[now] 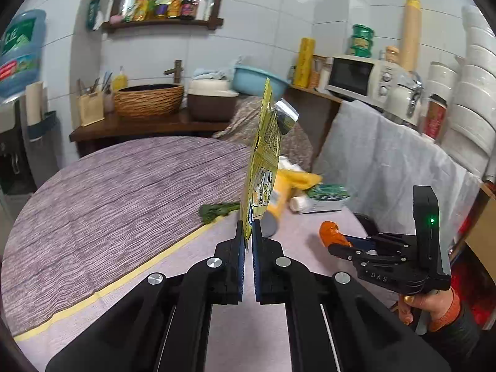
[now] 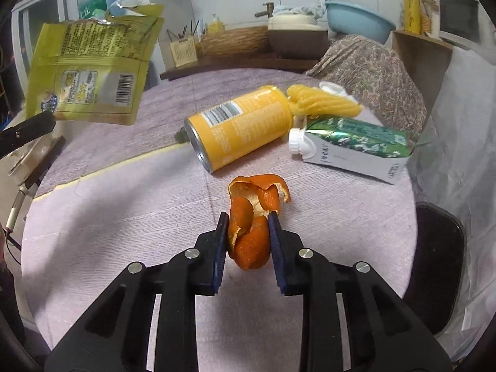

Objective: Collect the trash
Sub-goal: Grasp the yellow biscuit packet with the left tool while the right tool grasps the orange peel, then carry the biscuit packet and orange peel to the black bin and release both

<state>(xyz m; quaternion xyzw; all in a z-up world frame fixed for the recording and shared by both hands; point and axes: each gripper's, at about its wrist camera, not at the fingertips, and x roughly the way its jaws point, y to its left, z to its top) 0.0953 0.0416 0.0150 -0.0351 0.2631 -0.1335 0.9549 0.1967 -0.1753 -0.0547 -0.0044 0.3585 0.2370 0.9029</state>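
My left gripper (image 1: 248, 232) is shut on a yellow-green snack bag (image 1: 262, 161) and holds it upright above the round table; the bag also shows in the right wrist view (image 2: 90, 68) at upper left. My right gripper (image 2: 248, 217) is shut on an orange peel (image 2: 252, 217) just above the table; it shows in the left wrist view (image 1: 333, 243) at lower right, with the peel (image 1: 330, 232) in it. On the table lie a yellow can (image 2: 241, 130), a yellow plastic bag (image 2: 322, 102), a green-white carton (image 2: 353, 145) and a green scrap (image 1: 215, 210).
The round table (image 2: 124, 217) has a mauve cloth with a yellow tape line (image 1: 124, 282). A black chair (image 2: 437, 266) stands at its right edge. A covered shelf (image 1: 387, 161) and a counter with a basket (image 1: 148, 99) stand beyond the table.
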